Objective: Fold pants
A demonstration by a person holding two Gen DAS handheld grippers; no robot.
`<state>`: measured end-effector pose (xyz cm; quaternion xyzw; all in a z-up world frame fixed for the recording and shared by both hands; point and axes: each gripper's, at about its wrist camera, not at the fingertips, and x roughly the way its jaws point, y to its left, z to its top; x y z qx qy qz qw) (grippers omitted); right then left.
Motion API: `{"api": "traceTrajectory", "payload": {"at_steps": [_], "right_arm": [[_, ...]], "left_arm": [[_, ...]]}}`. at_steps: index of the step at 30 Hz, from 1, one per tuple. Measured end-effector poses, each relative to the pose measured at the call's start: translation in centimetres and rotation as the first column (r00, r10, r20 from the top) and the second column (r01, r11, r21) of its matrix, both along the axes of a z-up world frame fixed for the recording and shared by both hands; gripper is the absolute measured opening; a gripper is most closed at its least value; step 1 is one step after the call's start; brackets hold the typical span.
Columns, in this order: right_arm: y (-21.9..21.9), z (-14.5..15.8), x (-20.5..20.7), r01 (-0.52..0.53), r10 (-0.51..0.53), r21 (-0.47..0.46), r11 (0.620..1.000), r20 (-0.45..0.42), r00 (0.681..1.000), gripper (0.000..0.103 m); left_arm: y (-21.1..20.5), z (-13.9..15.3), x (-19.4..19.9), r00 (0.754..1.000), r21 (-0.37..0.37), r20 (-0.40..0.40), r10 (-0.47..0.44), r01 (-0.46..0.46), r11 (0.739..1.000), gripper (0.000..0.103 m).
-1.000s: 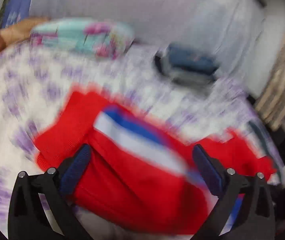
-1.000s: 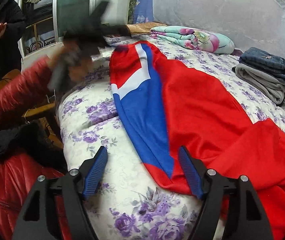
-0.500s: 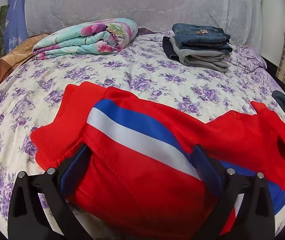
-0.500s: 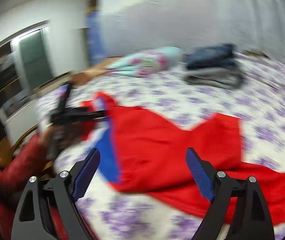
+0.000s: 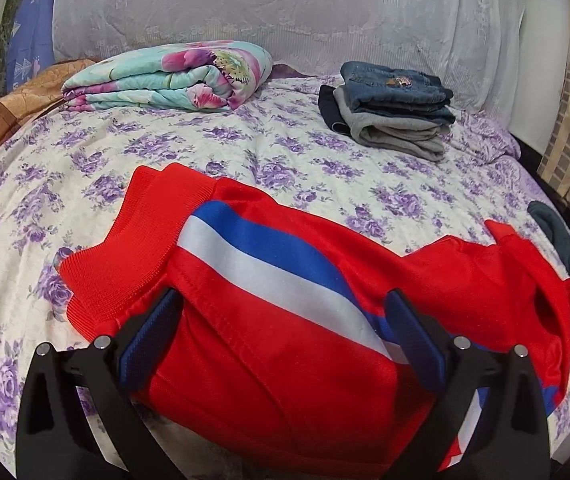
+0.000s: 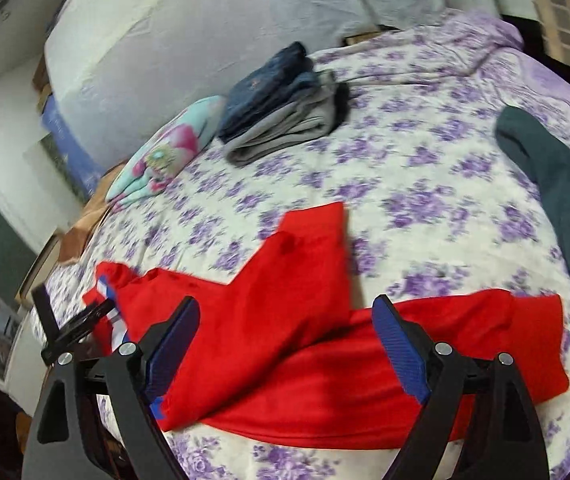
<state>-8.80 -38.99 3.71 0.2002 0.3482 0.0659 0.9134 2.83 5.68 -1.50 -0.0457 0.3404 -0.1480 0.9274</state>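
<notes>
Red pants (image 5: 285, 360) with a blue and white side stripe lie across the near part of the floral bedspread (image 5: 85, 184). My left gripper (image 5: 283, 334) is open and wide, low over the striped end near the ribbed red band, with cloth bulging between its fingers. In the right wrist view the pants (image 6: 285, 320) show one folded red part lying over a longer red stretch. My right gripper (image 6: 287, 348) is open above that overlap and holds nothing. The left gripper's black frame (image 6: 65, 332) shows at the striped end on the left.
A folded floral blanket (image 5: 173, 76) lies at the back left. A stack of folded jeans and grey clothes (image 5: 393, 112) sits at the back right. A dark teal garment (image 6: 565, 208) lies along the right edge. The bed's near edge runs just below both grippers.
The right gripper has swung right along the pants and rolled, and its jaws stand wider. The left view has gone from blurred to steady, with the pants lying as before.
</notes>
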Motion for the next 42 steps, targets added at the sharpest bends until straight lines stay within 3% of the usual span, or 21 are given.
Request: {"api": "traceTrajectory", "payload": {"at_steps": [7, 11, 13, 16, 19, 21, 23, 24, 25, 26, 29, 33, 37, 39, 42], "right_arm": [[-0.2, -0.4, 2.0, -0.007, 0.009, 0.042, 0.999, -0.048, 0.999, 0.088], [0.5, -0.1, 4.5, 0.023, -0.025, -0.03, 0.999, -0.064, 0.998, 0.081], [2.6, 0.6, 6.3, -0.037, 0.034, -0.049, 0.998, -0.062, 0.997, 0.081], [7.8, 0.3, 9.3, -0.116, 0.095, -0.185, 0.976, -0.117, 0.989, 0.081], [12.4, -2.4, 12.1, -0.154, 0.072, -0.347, 0.925, -0.237, 0.969, 0.081], [13.6, -4.6, 13.2, -0.168, 0.044, -0.399, 0.901, -0.3, 0.953, 0.081], [13.4, -5.3, 13.1, -0.159, 0.034, -0.412, 0.897, -0.294, 0.955, 0.078], [13.0, -5.3, 12.8, -0.157, 0.038, -0.4, 0.903, -0.289, 0.957, 0.072], [12.5, -5.1, 12.5, -0.149, 0.039, -0.379, 0.913, -0.282, 0.958, 0.059], [11.8, -5.0, 12.2, -0.141, 0.041, -0.351, 0.926, -0.277, 0.96, 0.037], [9.5, -4.6, 11.2, -0.107, 0.038, -0.246, 0.963, -0.27, 0.962, 0.007], [6.9, -2.8, 7.6, -0.039, 0.009, -0.176, 0.984, -0.164, 0.986, 0.006], [1.7, -1.2, -0.1, 0.086, -0.089, -0.052, 0.995, -0.05, 0.995, 0.003], [-1.9, -2.3, -4.8, 0.17, -0.167, 0.044, 0.984, -0.056, 0.984, 0.003], [-5.4, -5.2, -9.7, 0.278, -0.262, 0.152, 0.949, -0.117, 0.958, 0.018]], "left_arm": [[0.1, 0.0, -0.1, 1.0, -0.013, 0.002, -0.003, 0.003, 1.0, 0.099], [0.2, 0.0, -0.1, 1.0, -0.014, 0.002, -0.003, 0.003, 1.0, 0.099], [0.2, 0.0, -0.1, 1.0, -0.01, 0.001, -0.002, 0.002, 1.0, 0.099], [0.1, 0.0, -0.1, 1.0, 0.004, -0.001, 0.001, -0.001, 1.0, 0.099], [0.1, 0.0, 0.0, 1.0, 0.0, -0.001, -0.001, 0.001, 1.0, 0.099], [0.2, 0.0, -0.1, 1.0, -0.015, 0.002, -0.005, 0.005, 1.0, 0.099], [0.4, 0.0, -0.1, 1.0, -0.031, 0.003, -0.008, 0.008, 0.999, 0.099], [0.5, 0.0, -0.1, 1.0, -0.042, 0.005, -0.011, 0.011, 0.999, 0.099], [0.6, 0.0, -0.1, 1.0, -0.049, 0.005, -0.013, 0.013, 0.999, 0.099], [0.7, 0.0, -0.1, 1.0, -0.059, 0.006, -0.016, 0.016, 0.998, 0.099], [0.8, 0.0, -0.1, 1.0, -0.066, 0.006, -0.018, 0.019, 0.998, 0.099], [0.9, 0.0, -0.1, 1.0, -0.073, 0.007, -0.019, 0.019, 0.997, 0.099], [0.9, 0.1, -0.2, 1.0, -0.076, 0.008, -0.02, 0.02, 0.997, 0.099], [1.1, 0.1, -0.2, 1.0, -0.086, 0.009, -0.022, 0.022, 0.996, 0.099], [1.1, 0.1, -0.2, 1.0, -0.094, 0.011, -0.023, 0.024, 0.995, 0.099]]}}
